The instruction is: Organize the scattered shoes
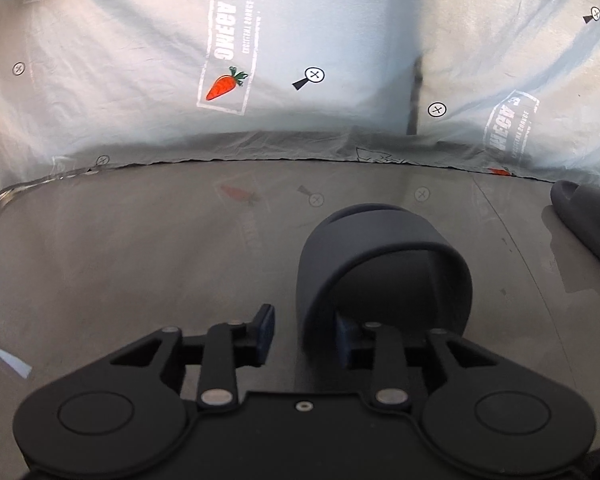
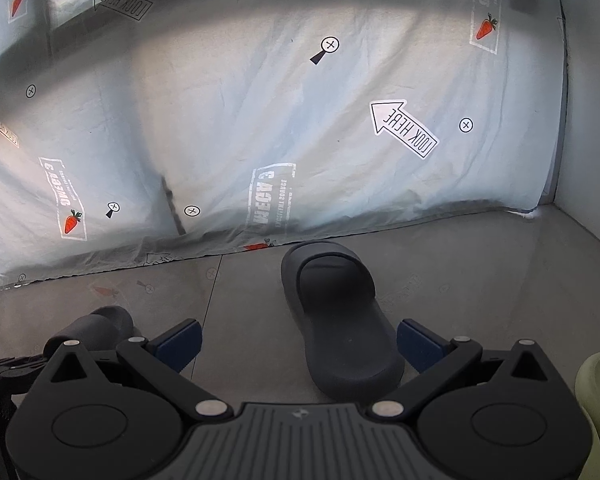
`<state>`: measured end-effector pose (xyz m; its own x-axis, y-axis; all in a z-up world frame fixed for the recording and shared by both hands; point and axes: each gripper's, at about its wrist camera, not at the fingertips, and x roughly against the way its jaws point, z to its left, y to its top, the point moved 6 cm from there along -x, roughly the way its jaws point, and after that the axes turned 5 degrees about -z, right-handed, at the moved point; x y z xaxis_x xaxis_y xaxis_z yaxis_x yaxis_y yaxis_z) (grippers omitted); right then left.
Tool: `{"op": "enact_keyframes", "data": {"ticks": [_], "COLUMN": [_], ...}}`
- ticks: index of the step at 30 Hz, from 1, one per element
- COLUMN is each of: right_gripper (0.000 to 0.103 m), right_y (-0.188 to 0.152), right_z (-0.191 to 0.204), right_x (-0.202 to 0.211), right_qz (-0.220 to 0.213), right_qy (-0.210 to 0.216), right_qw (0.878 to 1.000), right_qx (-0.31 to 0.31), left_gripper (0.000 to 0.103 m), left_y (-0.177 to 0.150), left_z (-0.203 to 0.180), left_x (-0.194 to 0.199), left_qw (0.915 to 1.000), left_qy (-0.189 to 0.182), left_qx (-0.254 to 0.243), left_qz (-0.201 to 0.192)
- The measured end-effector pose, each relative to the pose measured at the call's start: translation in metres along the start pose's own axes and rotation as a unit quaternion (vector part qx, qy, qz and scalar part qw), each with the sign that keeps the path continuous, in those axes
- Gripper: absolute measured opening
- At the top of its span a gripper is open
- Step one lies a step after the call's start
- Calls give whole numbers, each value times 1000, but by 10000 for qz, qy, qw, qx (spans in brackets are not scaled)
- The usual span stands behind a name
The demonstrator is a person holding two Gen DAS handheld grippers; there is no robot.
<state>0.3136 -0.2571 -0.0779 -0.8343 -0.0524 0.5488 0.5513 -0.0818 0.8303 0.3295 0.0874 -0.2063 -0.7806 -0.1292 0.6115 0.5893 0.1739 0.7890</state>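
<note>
The left claw (image 1: 306, 334) is sitting with its fingers parted around the near edge of a dark grey slide's strap (image 1: 384, 256), one blue pad (image 1: 346, 338) tucked inside the strap and the other (image 1: 265, 330) outside it, though whether they are pressing the strap cannot be told. The right claw (image 2: 298, 344) is standing wide, its fingers lying either side of the heel of a second dark grey slide (image 2: 340, 320) resting flat on the grey tiled floor (image 2: 480, 272). A pale green slide (image 2: 598, 408) is lying just right of that claw, and a printed sheet (image 2: 260, 120) is hanging beyond both.
</note>
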Motion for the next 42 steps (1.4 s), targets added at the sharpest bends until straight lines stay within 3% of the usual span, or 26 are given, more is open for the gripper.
{"op": "enact_keyframes", "data": {"ticks": [3, 5, 8, 11, 13, 17, 20, 25, 28, 29, 33, 38, 42], "right_gripper": [103, 103, 103, 103, 103, 103, 103, 103, 103, 103, 103, 103, 103], "right_y": [0, 0, -1, -1, -1, -2, -7, -14, -18, -20, -15, -10, -12], "right_z": [-4, -10, -23, -37, -43, -60, -77, -102, -109, -110, -103, -89, -72], "right_x": [4, 7, 6, -2, -5, -12, -19, -27, -29, -30, -30, -28, -24], "right_qz": [-31, -69, -65, -19, -27, -46, 10, 104, 162, 187, 176, 142, 151], "right_qy": [-16, -84, -223, -360, -429, -589, -762, -1065, -1134, -1147, -907, -604, -394], "right_qw": [10000, 9999, 9994, 9985, 9981, 9964, 9938, 9893, 9881, 9878, 9907, 9946, 9973], "right_qx": [-73, -103, -247, -413, -449, -609, -807, -992, -1029, -1039, -994, -827, -609], "left_gripper": [47, 47, 55, 55, 55, 55, 55, 52, 40, 28, 12, 7, 8], "left_y": [2, 10, 33, 54, 68, 76, 71, 55, 50, 50, 55, 55, 48], "left_z": [-2, -11, -57, -110, -158, -241, -294, -336, -334, -330, -303, -248, -180], "left_x": [38, 57, 62, 53, 37, -5, -45, -84, -87, -86, -86, -80, -75], "left_qw": [9991, 9972, 9936, 9853, 9760, 9642, 9600, 9582, 9603, 9621, 9719, 9797, 9911], "left_qy": [78, -126, -957, -1619, -2090, -2515, -2652, -2610, -2551, -2520, -2179, -1818, -1212], "left_qx": [339, 606, 378, 30, -263, -754, -900, -1121, -1116, -1033, -868, -793, 103], "left_qz": [-226, -424, -472, -544, -558, -367, 7, 345, 164, 172, 197, 308, 531]}}
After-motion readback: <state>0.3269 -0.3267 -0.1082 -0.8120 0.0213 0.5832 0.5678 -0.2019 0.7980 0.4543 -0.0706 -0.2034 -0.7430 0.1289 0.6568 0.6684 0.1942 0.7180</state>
